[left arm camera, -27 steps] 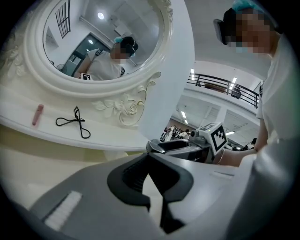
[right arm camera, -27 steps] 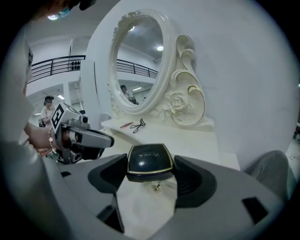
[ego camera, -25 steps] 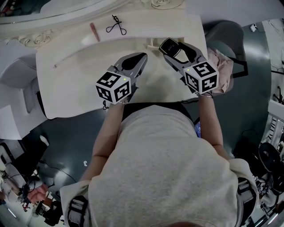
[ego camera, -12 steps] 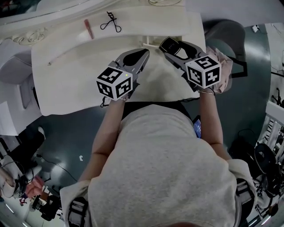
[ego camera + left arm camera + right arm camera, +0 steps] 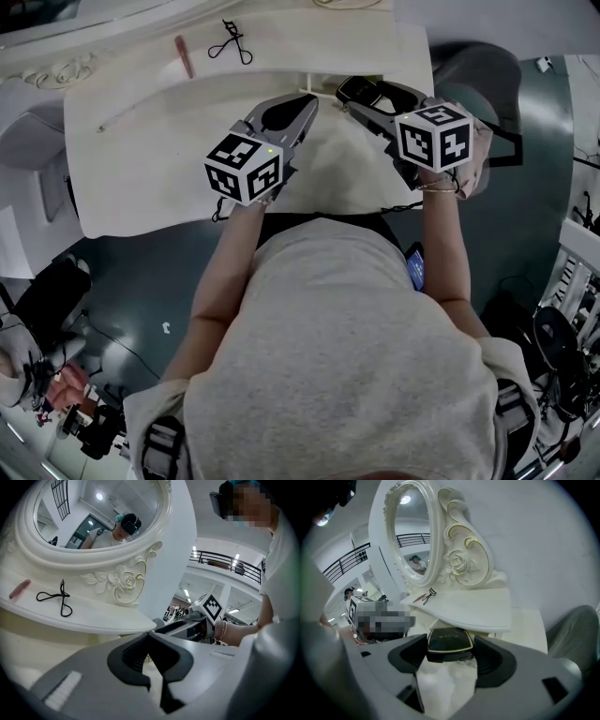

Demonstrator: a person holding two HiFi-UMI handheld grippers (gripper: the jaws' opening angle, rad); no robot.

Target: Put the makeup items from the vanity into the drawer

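Compact (image 5: 449, 640): black, pinched between right gripper (image 5: 361, 94) fingers
Left gripper (image 5: 306, 105): fingers pressed together, nothing in them
Curler (image 5: 227, 41): up on vanity shelf (image 5: 309, 42)

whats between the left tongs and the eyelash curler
Only bare vanity top between left tongs and eyelash curler, per the head view.

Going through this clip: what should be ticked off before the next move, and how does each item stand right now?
1. Black compact clamped between the jaws of the right hand-held gripper: ok.
2. Left hand-held gripper free, jaws together on nothing: ok.
3. Drawer open to take the compact: cannot tell.
4. Shelf emptied of makeup: not ok; the eyelash curler and a pink stick lie on it.
5. The two grippers apart, not touching: ok.
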